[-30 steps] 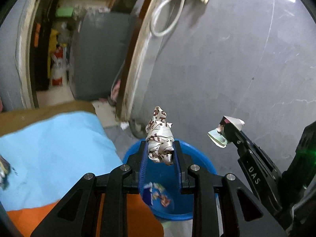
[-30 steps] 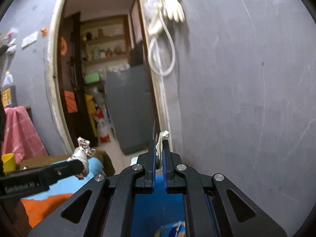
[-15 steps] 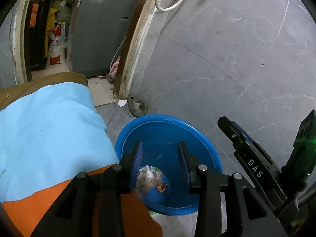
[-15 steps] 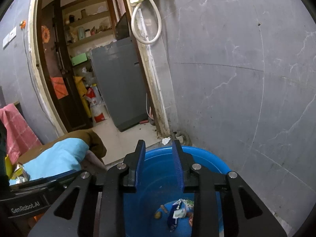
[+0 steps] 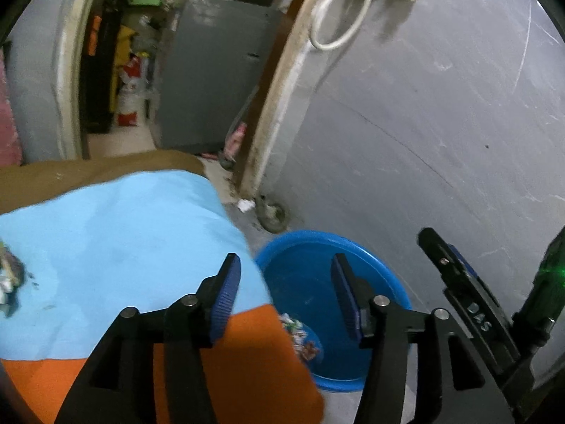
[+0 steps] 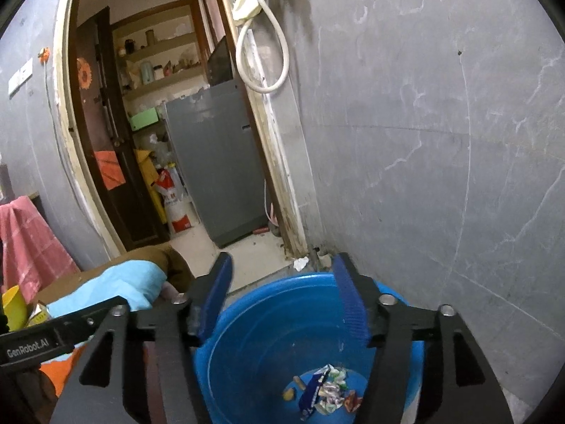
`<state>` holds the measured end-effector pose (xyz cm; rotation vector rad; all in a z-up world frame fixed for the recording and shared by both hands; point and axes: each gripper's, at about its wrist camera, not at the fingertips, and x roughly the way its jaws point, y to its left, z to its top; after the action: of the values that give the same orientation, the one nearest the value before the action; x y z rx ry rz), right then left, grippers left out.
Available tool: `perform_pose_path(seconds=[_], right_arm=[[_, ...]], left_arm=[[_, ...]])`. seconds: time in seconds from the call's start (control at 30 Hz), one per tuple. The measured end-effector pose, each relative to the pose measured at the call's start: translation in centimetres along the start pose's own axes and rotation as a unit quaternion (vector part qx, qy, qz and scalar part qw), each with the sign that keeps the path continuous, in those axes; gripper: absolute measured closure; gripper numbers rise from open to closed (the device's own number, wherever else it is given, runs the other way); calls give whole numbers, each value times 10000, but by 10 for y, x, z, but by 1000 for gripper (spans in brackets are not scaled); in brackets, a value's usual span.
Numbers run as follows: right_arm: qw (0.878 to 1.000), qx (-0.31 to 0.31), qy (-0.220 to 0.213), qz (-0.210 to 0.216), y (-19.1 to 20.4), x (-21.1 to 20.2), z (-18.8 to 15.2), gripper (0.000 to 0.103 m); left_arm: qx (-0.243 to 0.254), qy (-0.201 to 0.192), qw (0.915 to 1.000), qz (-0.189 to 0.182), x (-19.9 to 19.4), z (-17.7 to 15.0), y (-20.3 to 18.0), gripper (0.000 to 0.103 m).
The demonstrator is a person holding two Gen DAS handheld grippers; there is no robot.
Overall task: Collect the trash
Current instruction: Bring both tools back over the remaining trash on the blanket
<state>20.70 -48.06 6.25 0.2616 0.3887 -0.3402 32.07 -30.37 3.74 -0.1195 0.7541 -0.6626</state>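
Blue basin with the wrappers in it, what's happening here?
A person with a handheld gripper in each hand is collecting trash into the blue basin on the floor by the wall. Both the left gripper and right gripper are open and empty. Crumpled wrappers lie at the basin's bottom. More litter sits on the light blue cloth, at the left view's edge.

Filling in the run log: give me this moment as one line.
left gripper: open, empty | right gripper: open, empty | wrappers: in blue basin | more trash: on blue cloth
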Motion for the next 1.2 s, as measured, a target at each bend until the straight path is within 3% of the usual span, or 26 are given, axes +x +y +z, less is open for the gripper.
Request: perform_pose_path(seconds=[0.2,0.37,0.5,0.73,1.2], right_arm=[[9991,-31,-392,143,9,-10,5,16],[9965,-79,-754,349,21,-19,6,0],[9930,-247,-1008,560,37,-26,6,0],[9852,-556,-1390,834,67,-39,2,0],[9549,-812,-2366,1601,134,-69,-9,0]], left_arm=[[-13,-511,9978,432,-31,3,18,40],[10,-1036,9912,823,-62,3,30,19],[-135,-1463,9826,1137,-85,0,46,4],[-328,-2002,9628,1785,-121,-6,74,2],[-487,-2643,9271,2611,-176,-33,120,2]])
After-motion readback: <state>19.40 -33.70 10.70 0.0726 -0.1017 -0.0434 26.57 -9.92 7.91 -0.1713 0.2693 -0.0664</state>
